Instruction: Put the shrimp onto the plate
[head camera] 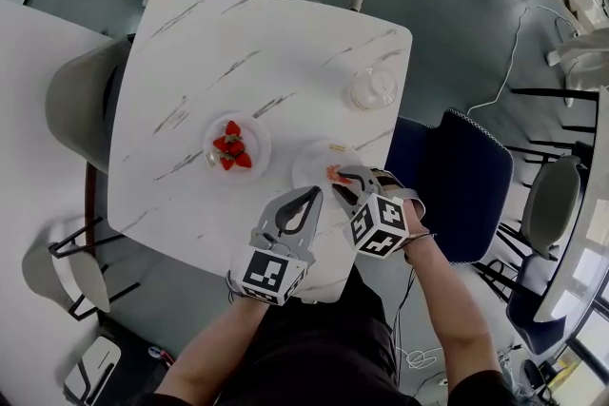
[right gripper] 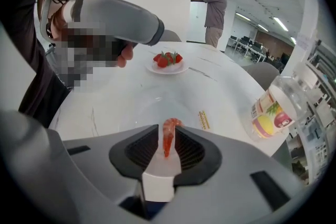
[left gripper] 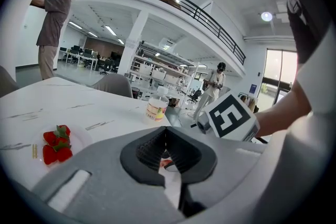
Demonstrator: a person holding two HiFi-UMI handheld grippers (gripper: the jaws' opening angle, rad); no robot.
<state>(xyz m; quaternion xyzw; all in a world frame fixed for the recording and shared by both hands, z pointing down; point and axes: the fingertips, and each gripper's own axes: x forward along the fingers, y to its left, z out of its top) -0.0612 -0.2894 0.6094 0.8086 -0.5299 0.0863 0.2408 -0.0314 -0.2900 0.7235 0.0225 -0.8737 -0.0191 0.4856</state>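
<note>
My right gripper (head camera: 340, 179) is shut on an orange shrimp (head camera: 332, 173), which it holds just over the near side of an empty pale plate (head camera: 319, 159). In the right gripper view the shrimp (right gripper: 169, 127) stands upright between the pads, and its curled end pokes out above the plate (right gripper: 152, 105). The left gripper (head camera: 313, 194) hovers just left of the right one, near the plate's near-left rim. Its jaws are shut with nothing between them (left gripper: 166, 136).
A small plate of strawberries (head camera: 231, 148) sits left of the empty plate on the white marble table (head camera: 276, 43). A clear plastic bottle (head camera: 372, 88) stands toward the far right. A small yellow label (right gripper: 203, 119) lies by the plate. Chairs ring the table.
</note>
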